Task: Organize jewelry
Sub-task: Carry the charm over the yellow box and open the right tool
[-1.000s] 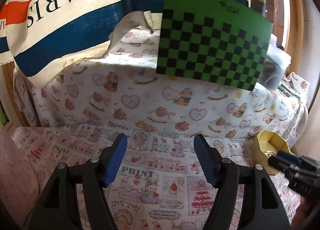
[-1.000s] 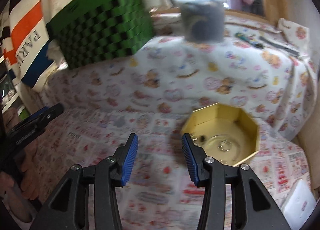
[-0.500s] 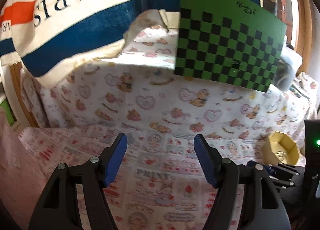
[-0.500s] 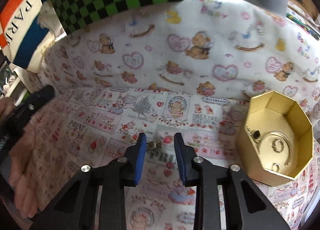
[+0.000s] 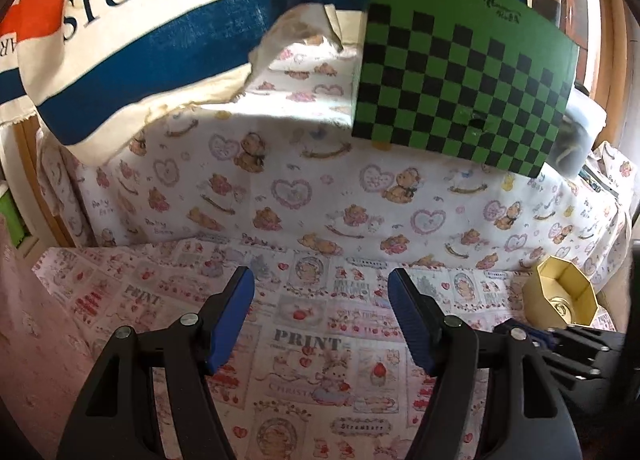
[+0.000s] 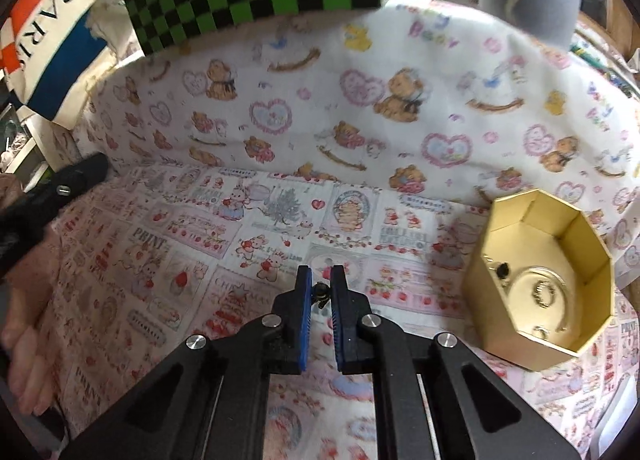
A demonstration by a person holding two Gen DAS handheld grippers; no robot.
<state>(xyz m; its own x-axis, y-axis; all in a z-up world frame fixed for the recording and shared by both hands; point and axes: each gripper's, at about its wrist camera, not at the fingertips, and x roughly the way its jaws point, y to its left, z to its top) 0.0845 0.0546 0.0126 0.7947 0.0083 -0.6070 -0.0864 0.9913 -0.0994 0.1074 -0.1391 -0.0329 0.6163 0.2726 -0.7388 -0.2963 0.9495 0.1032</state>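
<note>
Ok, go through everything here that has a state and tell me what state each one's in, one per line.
right gripper: jaws just closed, shut on the small dark jewelry piece
left gripper: open, nothing between its pads
gold octagonal box: lid off, upright, a few small pieces lying inside
printed cloth: spread flat

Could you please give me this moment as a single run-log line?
right tool: just closed, shut on small dark earring | left tool: open, nothing between its pads | gold box: open, some jewelry inside

"PARIS" runs across the striped cloth (image 5: pixel 132 15); "PRINT" and "Baby" appear on the patterned fabric covers (image 5: pixel 308 340).
</note>
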